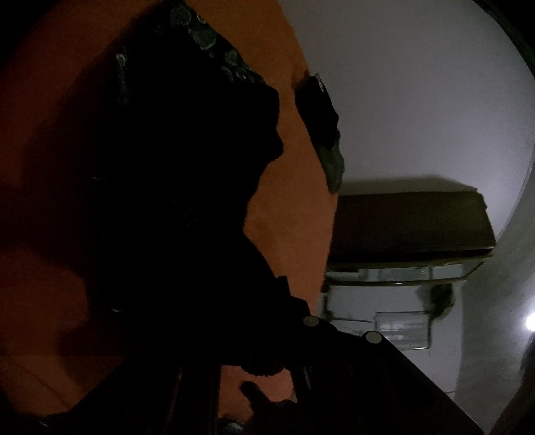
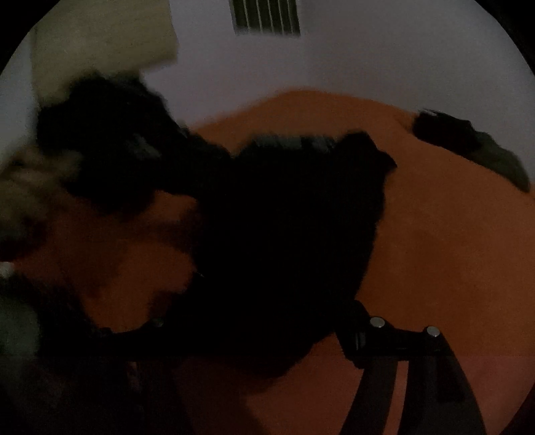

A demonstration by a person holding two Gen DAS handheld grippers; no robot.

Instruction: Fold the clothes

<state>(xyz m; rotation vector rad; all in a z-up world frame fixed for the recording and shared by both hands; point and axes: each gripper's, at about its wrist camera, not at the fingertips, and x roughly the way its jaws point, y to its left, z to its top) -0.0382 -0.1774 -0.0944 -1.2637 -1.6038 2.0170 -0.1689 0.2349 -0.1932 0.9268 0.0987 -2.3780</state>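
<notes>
A black garment [image 1: 174,200] with a pale patterned trim hangs over an orange cover [image 1: 297,217]. My left gripper [image 1: 264,354] is low in the frame, shut on a bunch of this black cloth; its left finger is lost in the dark. In the right wrist view the black garment [image 2: 287,234] lies spread on the orange cover [image 2: 434,251]. My right gripper [image 2: 260,318] stands wide open, with the cloth lying between its fingers [image 2: 378,331]. The picture is dark and blurred.
A second dark garment [image 1: 321,134] [image 2: 468,147] lies at the cover's edge. A black heap [image 2: 110,144] and something pale and fluffy [image 2: 26,187] lie at the left. A brown-topped shelf unit [image 1: 411,227] stands against the white wall. The wall has a vent [image 2: 267,16].
</notes>
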